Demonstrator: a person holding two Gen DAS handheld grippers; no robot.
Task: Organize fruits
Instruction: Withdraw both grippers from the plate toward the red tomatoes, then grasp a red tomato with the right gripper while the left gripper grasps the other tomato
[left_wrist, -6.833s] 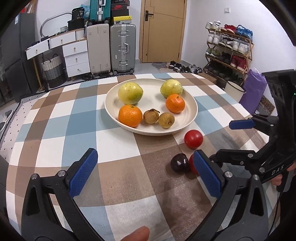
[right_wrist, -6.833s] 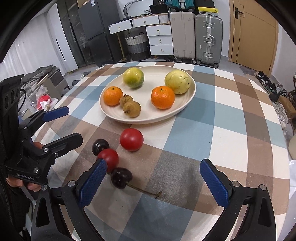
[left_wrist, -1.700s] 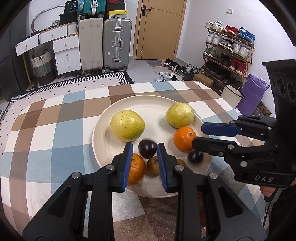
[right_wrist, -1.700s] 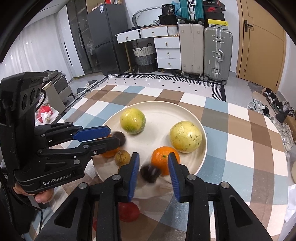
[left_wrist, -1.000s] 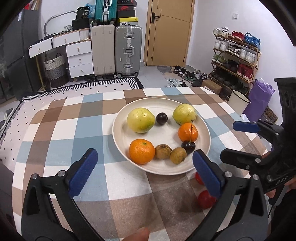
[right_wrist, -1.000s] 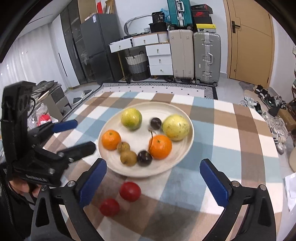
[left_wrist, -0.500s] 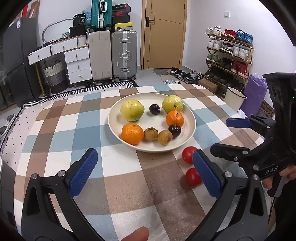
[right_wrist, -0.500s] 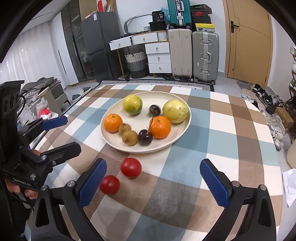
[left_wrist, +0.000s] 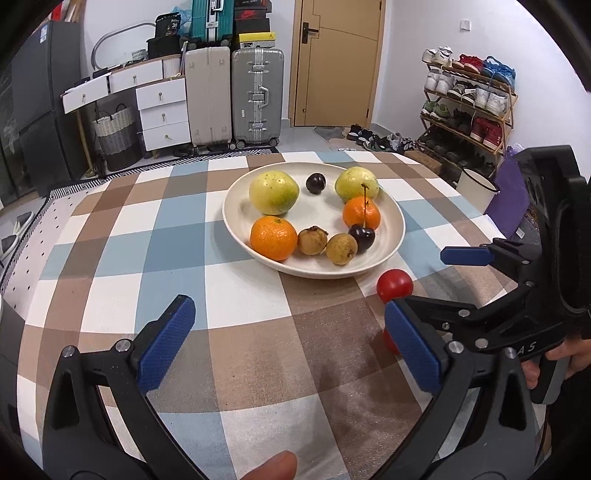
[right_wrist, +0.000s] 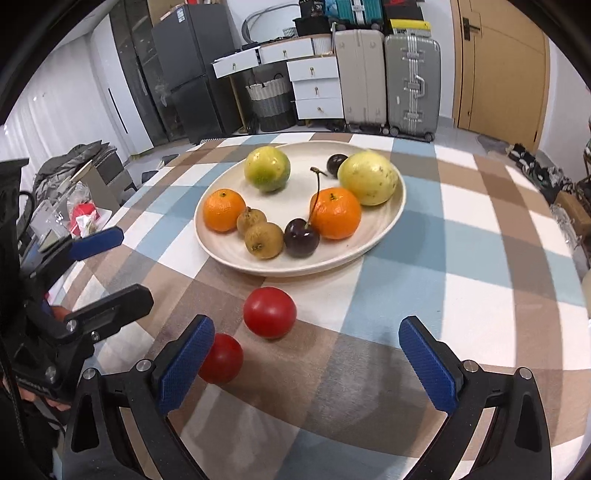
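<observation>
- Two dark cherries now lie in the cream plate (right_wrist: 384, 225); 6.8 s ago both lay on the tablecloth beside the tomatoes.
- Table (right_wrist: 480, 266), checked brown, blue and white cloth, carries everything; largest item in view.
- Plate contents, right wrist view: two yellow-green fruits (right_wrist: 267, 168), far side; two oranges (right_wrist: 335, 213); two small brown fruits (right_wrist: 264, 240) at the near rim, touching each other.
- Stemmed cherry (right_wrist: 301, 232) rests against the near orange, stem upright. Second cherry (right_wrist: 337, 165) sits at the far rim, just beside the right-hand yellow-green fruit.
- Two red tomatoes (right_wrist: 269, 312) are on the cloth in front of the plate, outside it, as before. The nearer one (right_wrist: 221, 358) is partly hidden behind the right gripper's left finger pad.
- Left gripper (left_wrist: 288, 347): jaws spread wide, nothing between them, back over the near cloth; 1.7 s ago it was nearly closed over the plate.
- Right gripper (right_wrist: 304, 362): jaws spread wide, empty, near the tomatoes; 1.7 s ago it pinched a cherry.
- Left wrist view: the right gripper's body blocks the nearer tomato almost fully.
- Background: suitcases (left_wrist: 256, 96), drawer unit, door, shoe rack.
</observation>
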